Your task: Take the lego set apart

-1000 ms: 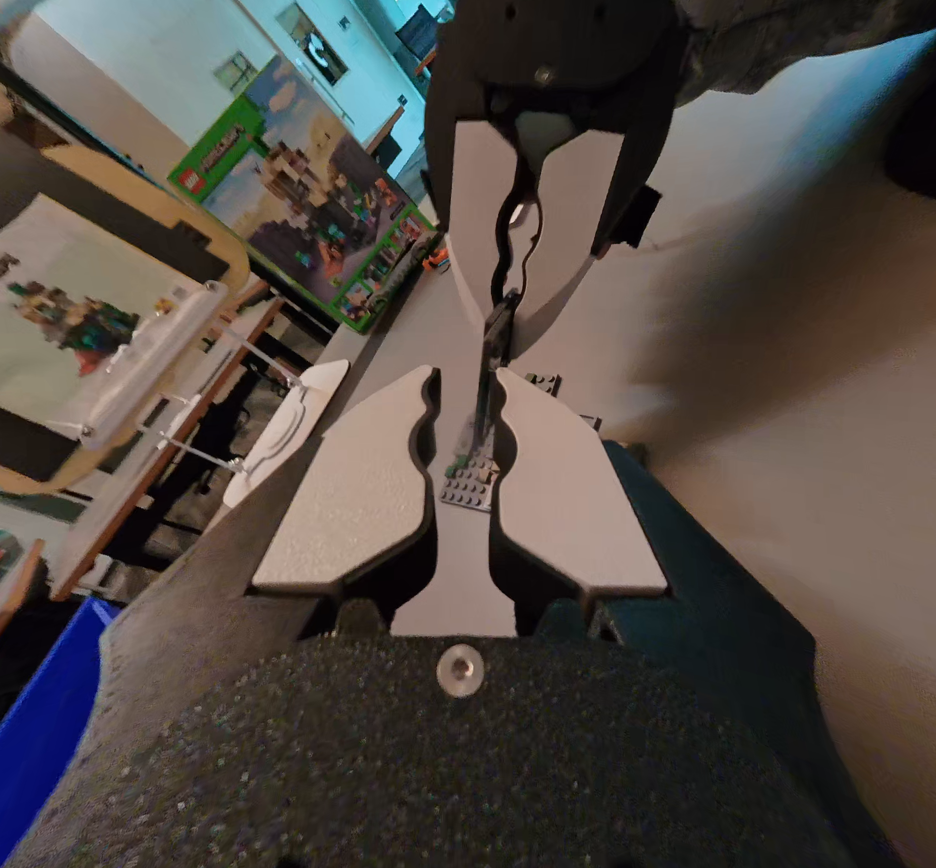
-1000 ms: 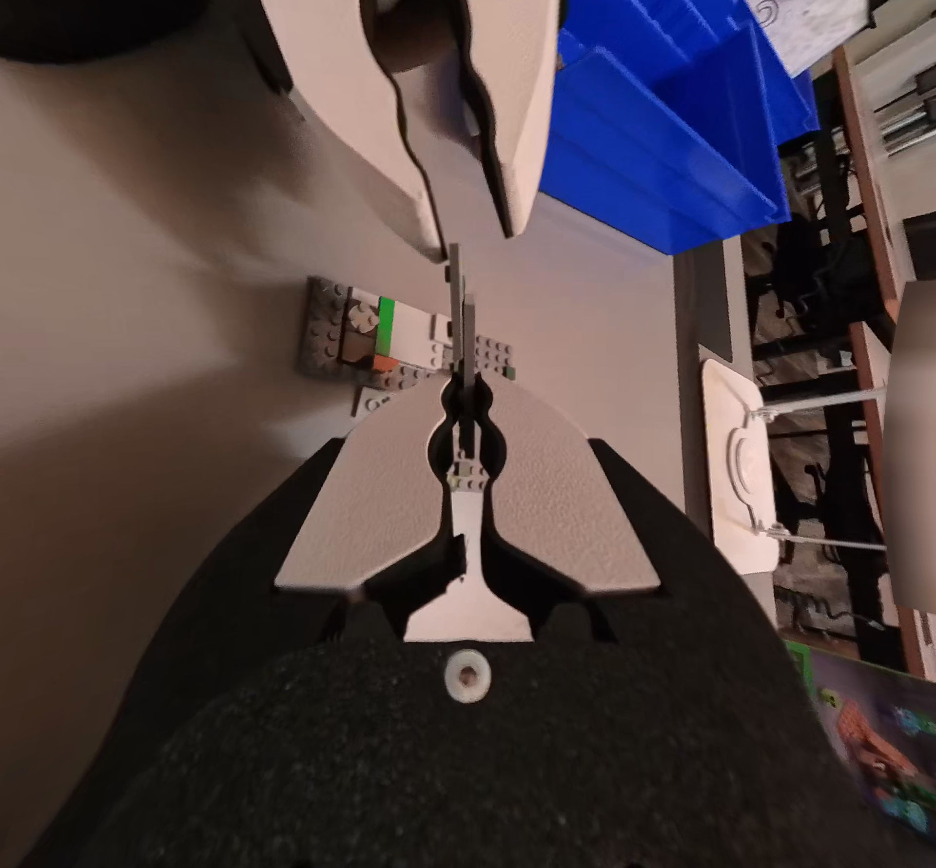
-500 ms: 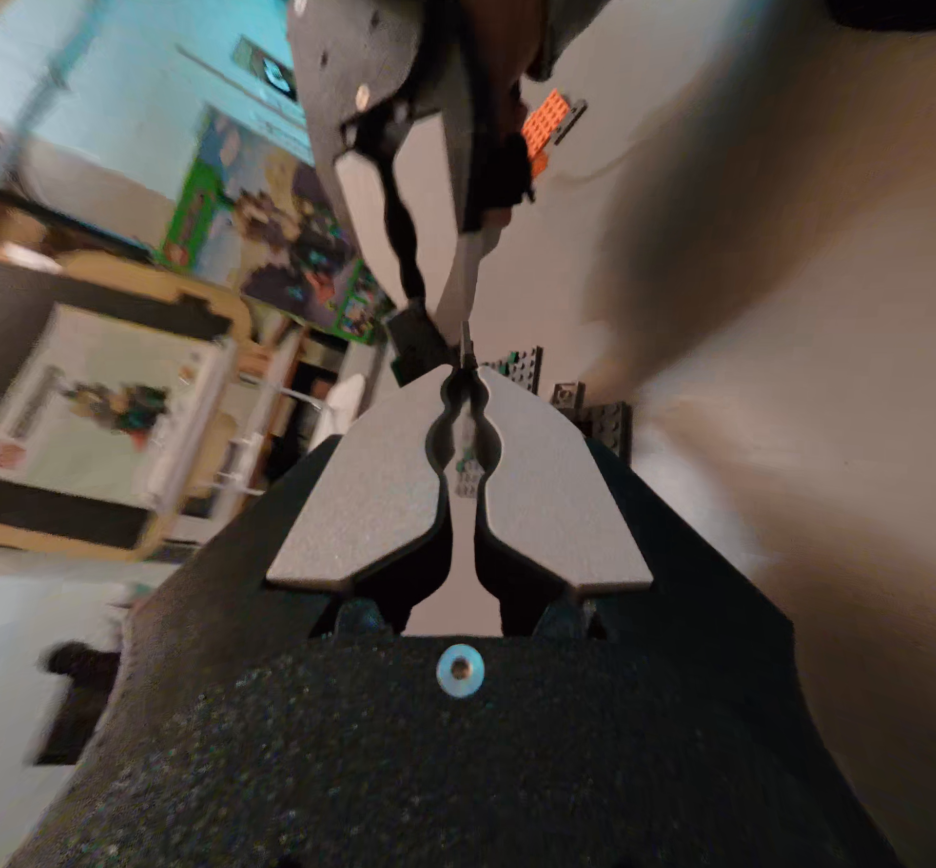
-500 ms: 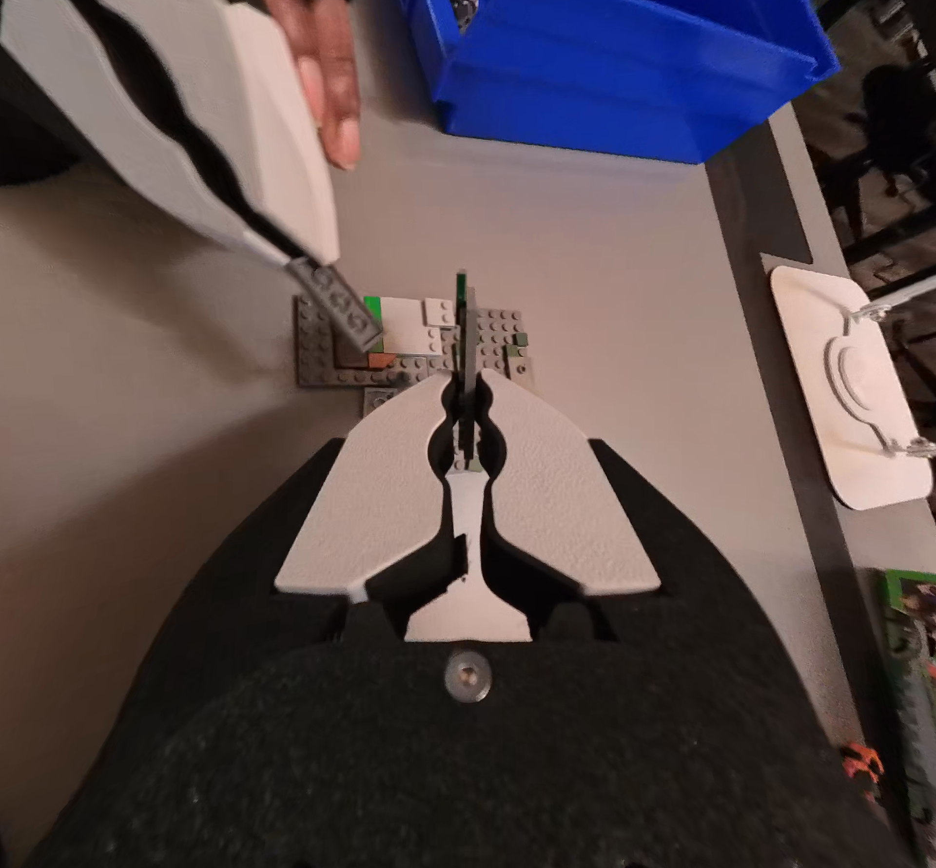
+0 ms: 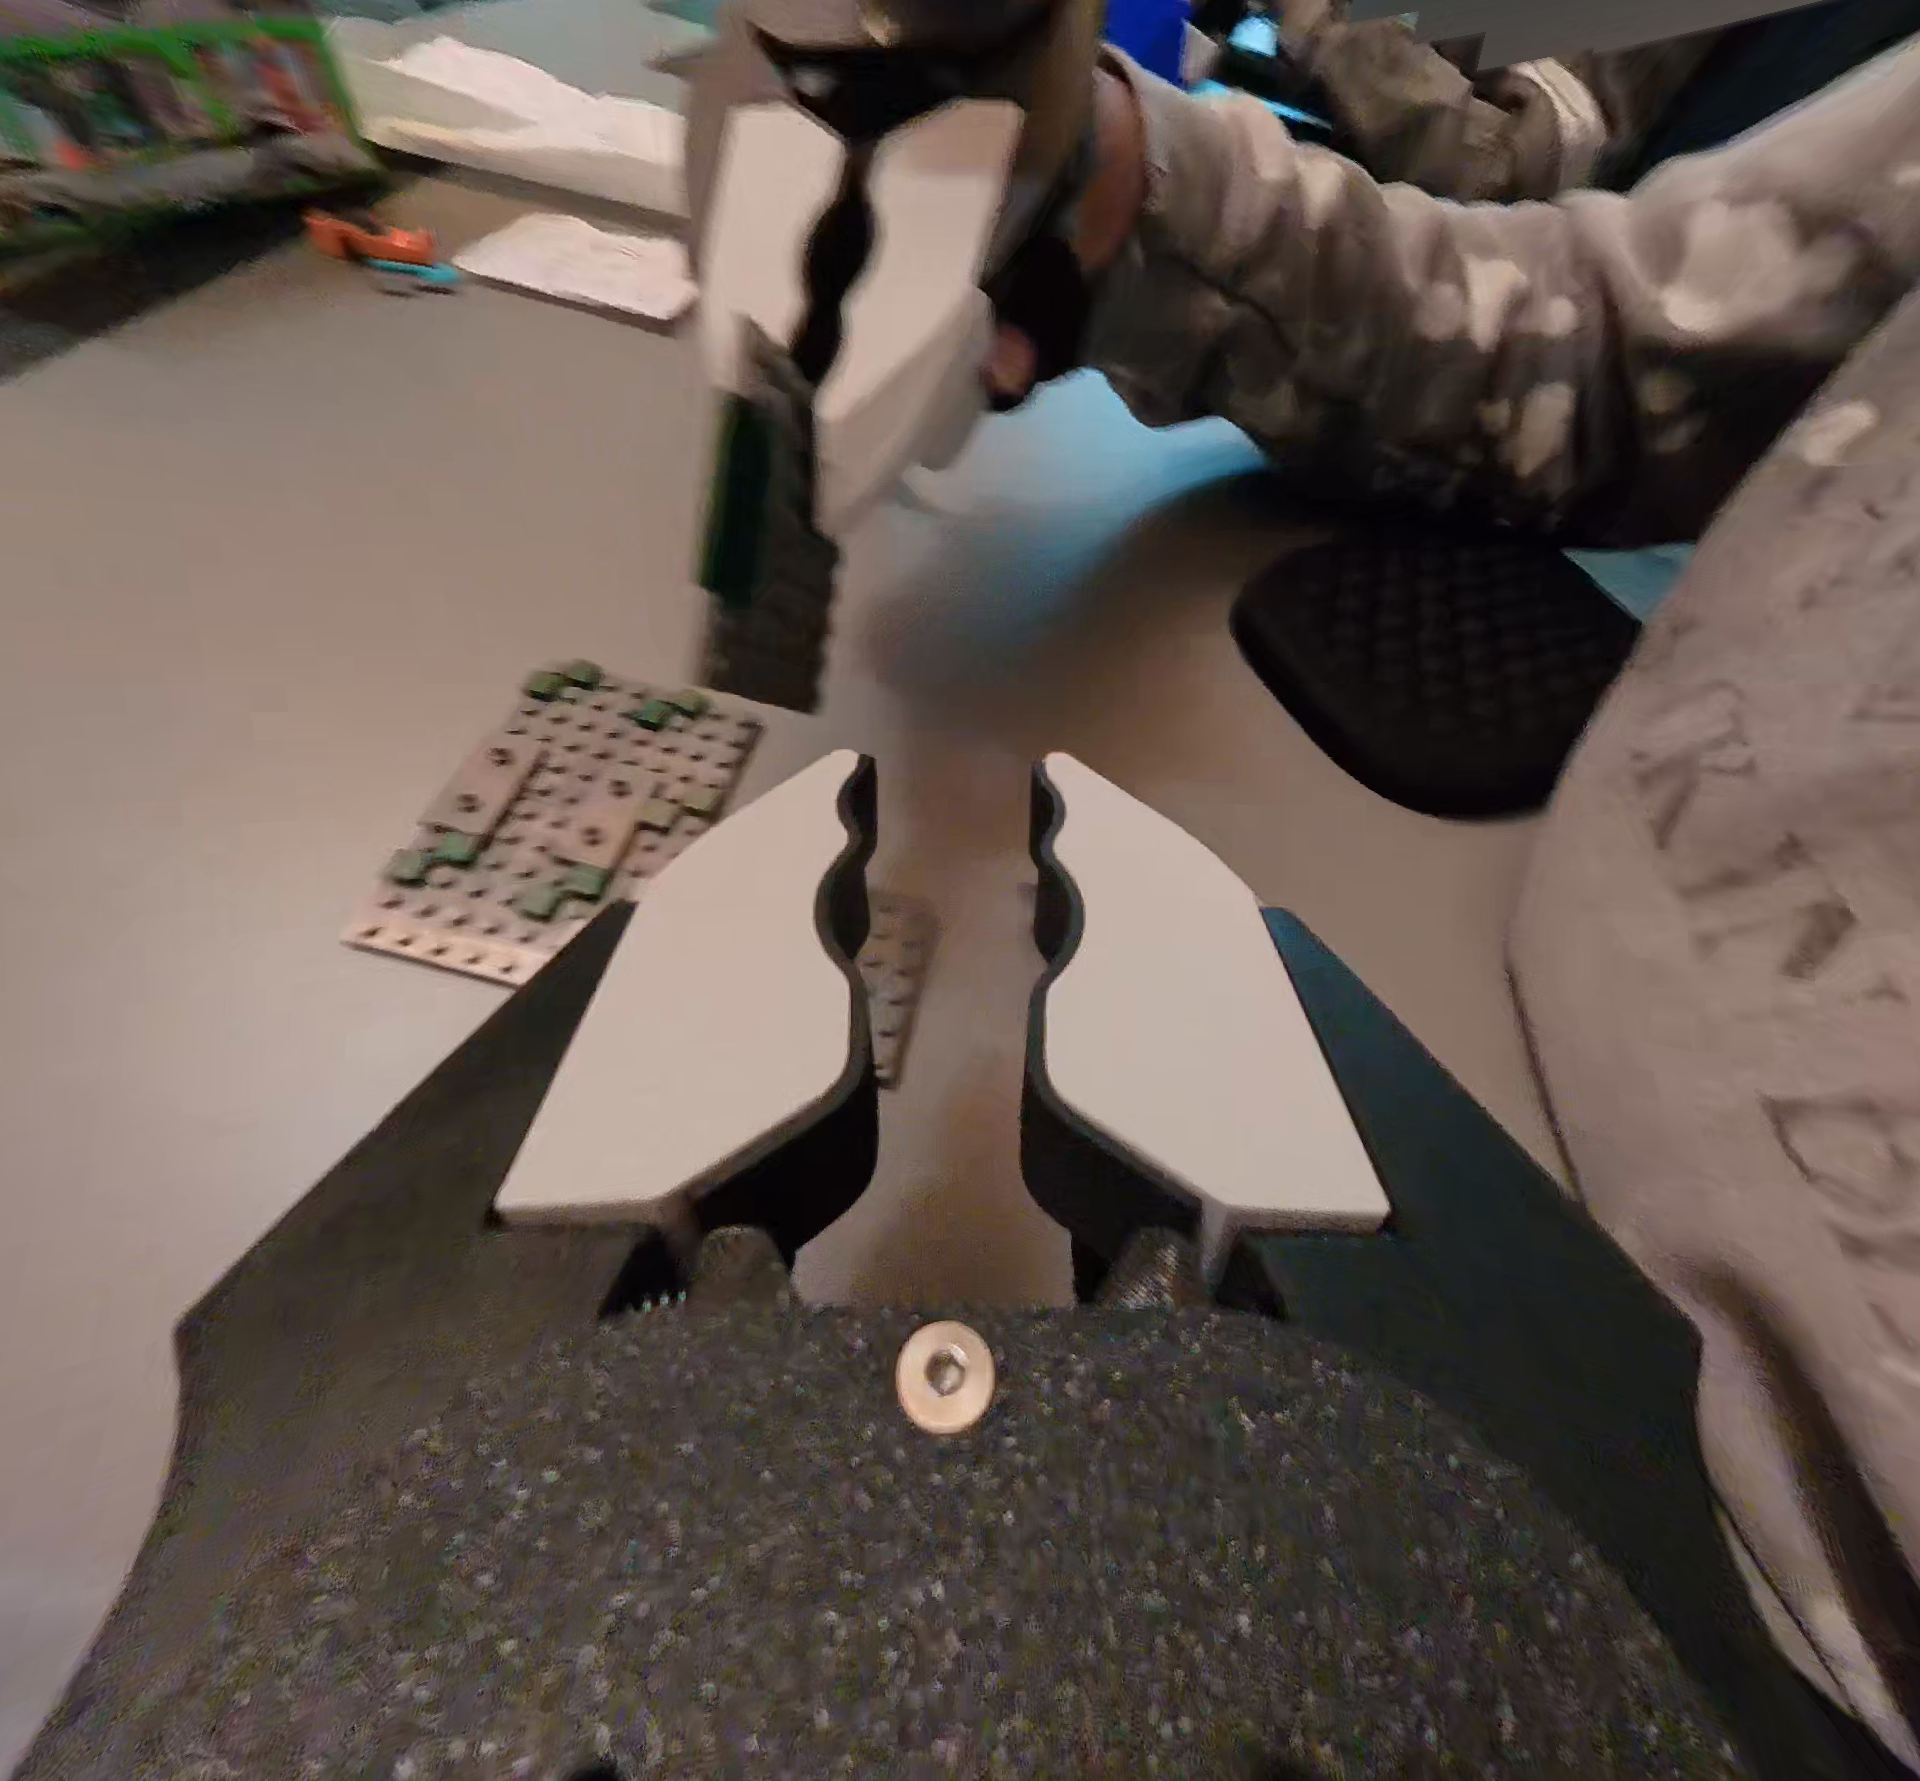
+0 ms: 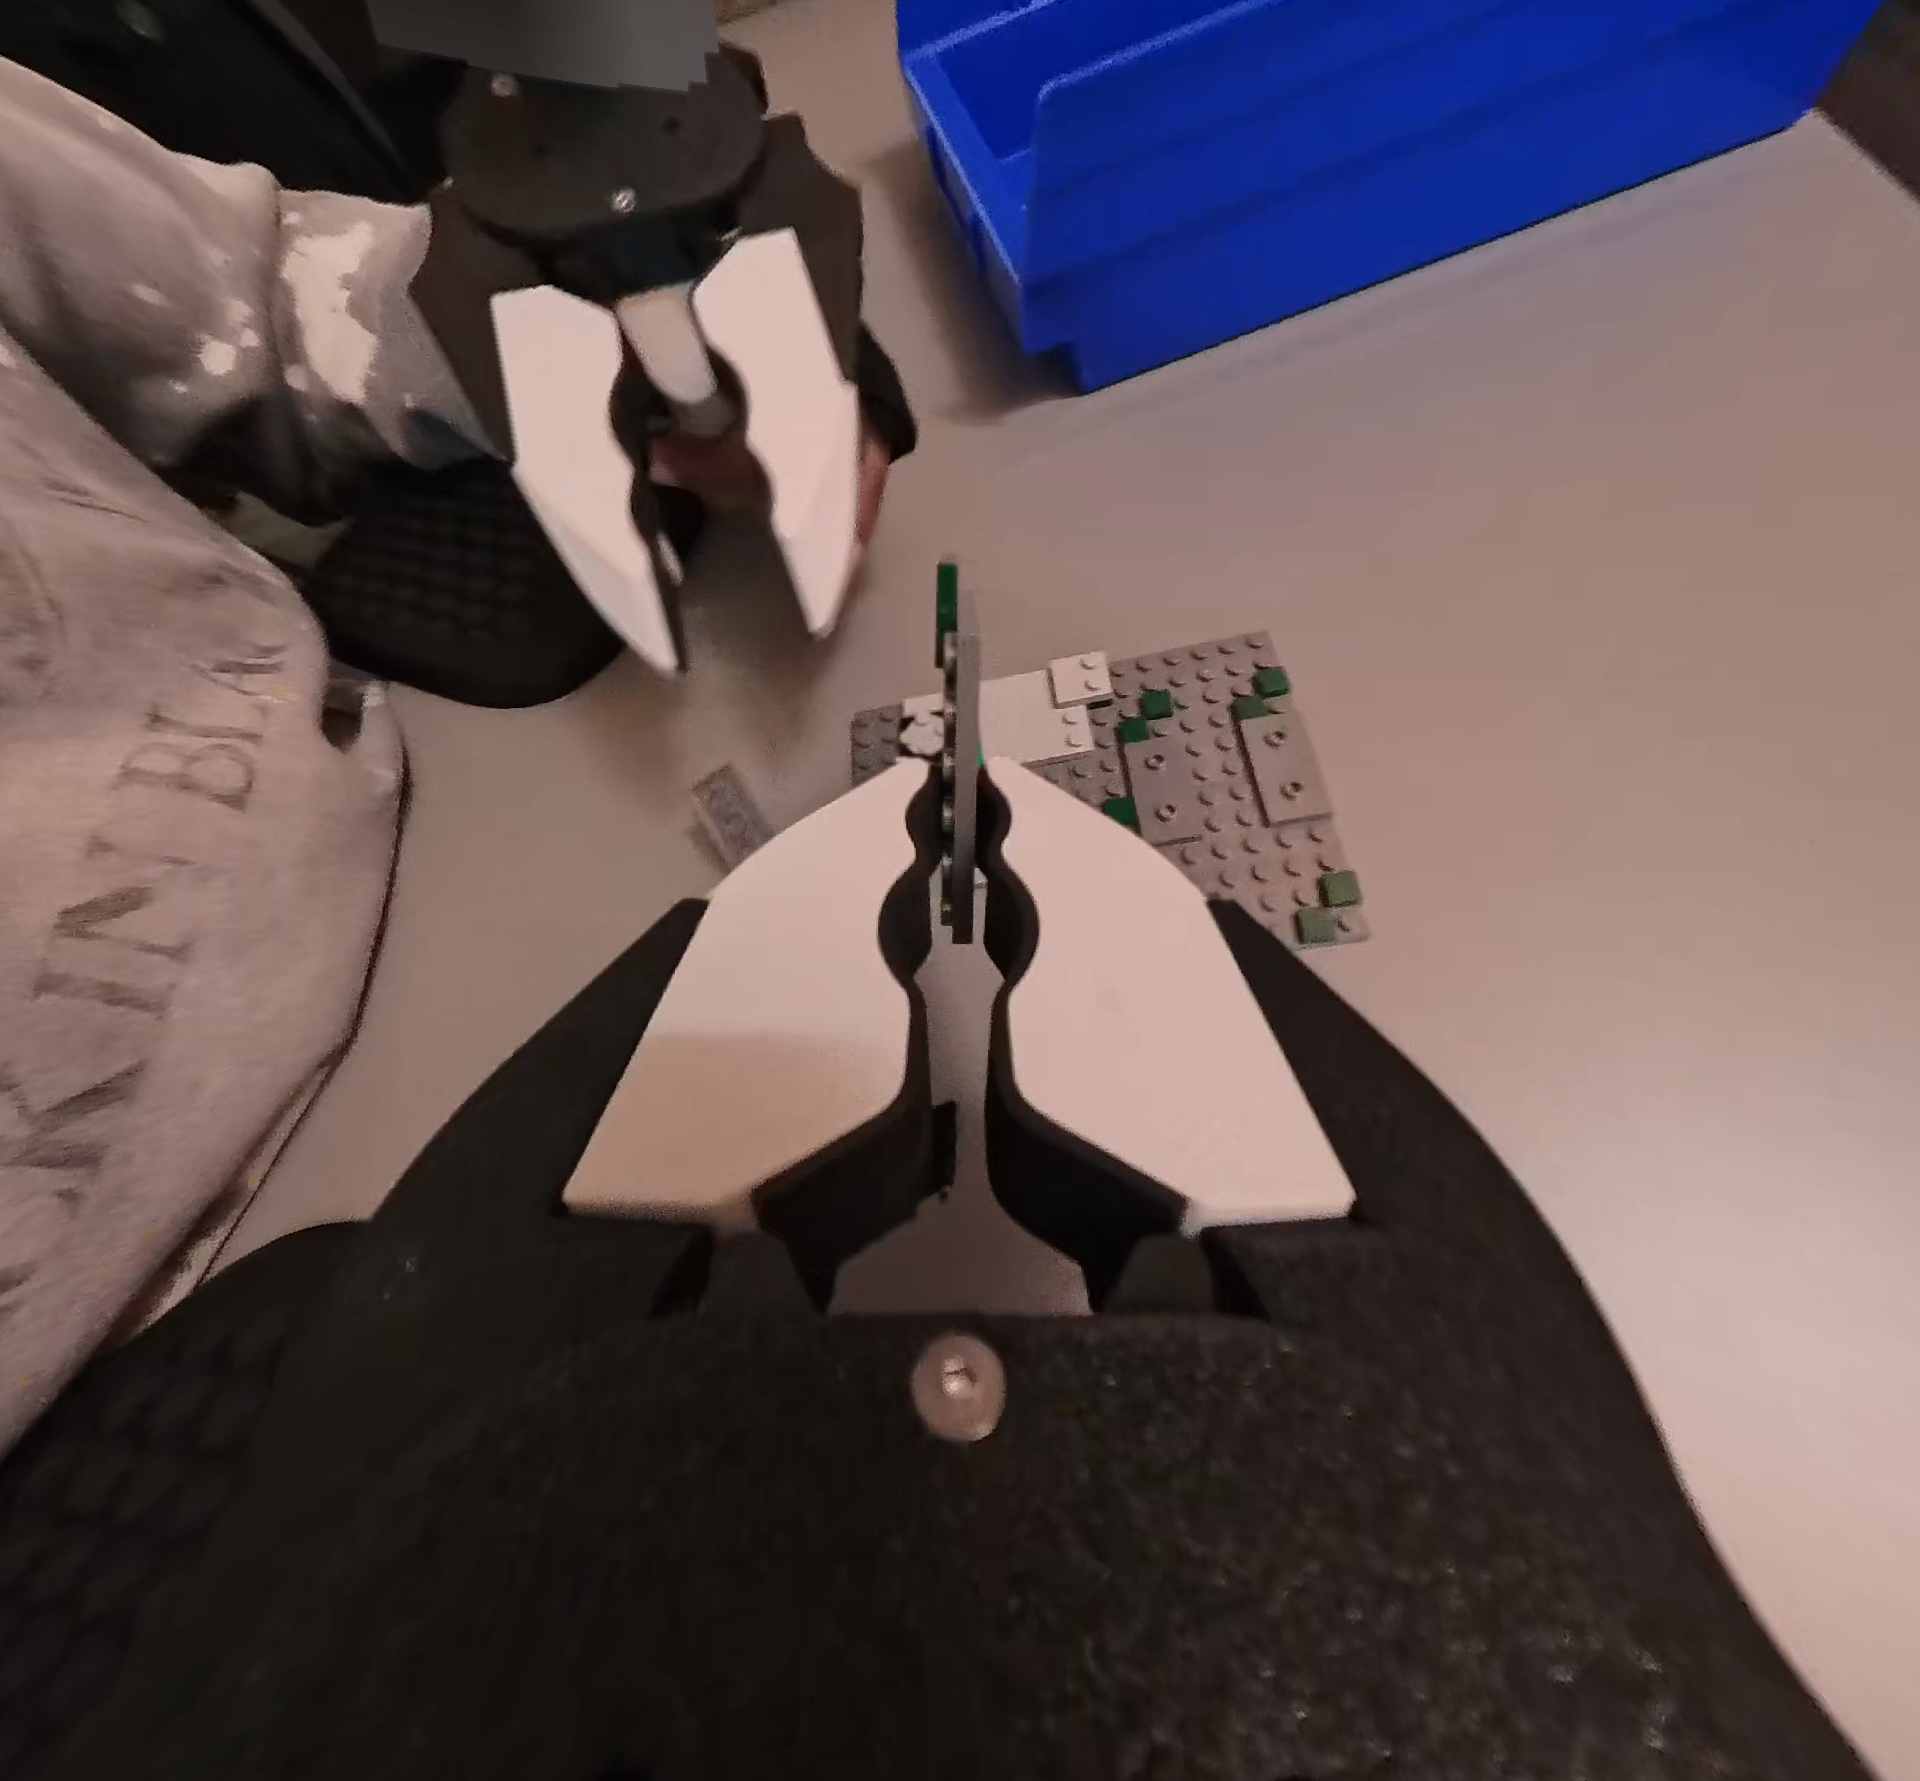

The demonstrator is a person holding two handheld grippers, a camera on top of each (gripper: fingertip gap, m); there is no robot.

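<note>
Lego plate stack (image 6: 961,775) stands edge-up, clamped in the right gripper (image 6: 958,775), above the baseplate (image 6: 1216,775). Left gripper (image 5: 951,775) gapes empty. Light, stiff, thin: pinch an edge and peel.

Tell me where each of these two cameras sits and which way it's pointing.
Left wrist view: sits on the left gripper, jaws open and empty, looking across the table at the right gripper and the person's sleeve.
Right wrist view: sits on the right gripper, jaws shut on a plate stack held on edge, facing the left gripper and blue bin.
Shared: both show the grey baseplate on the table, and each other's gripper.
</note>
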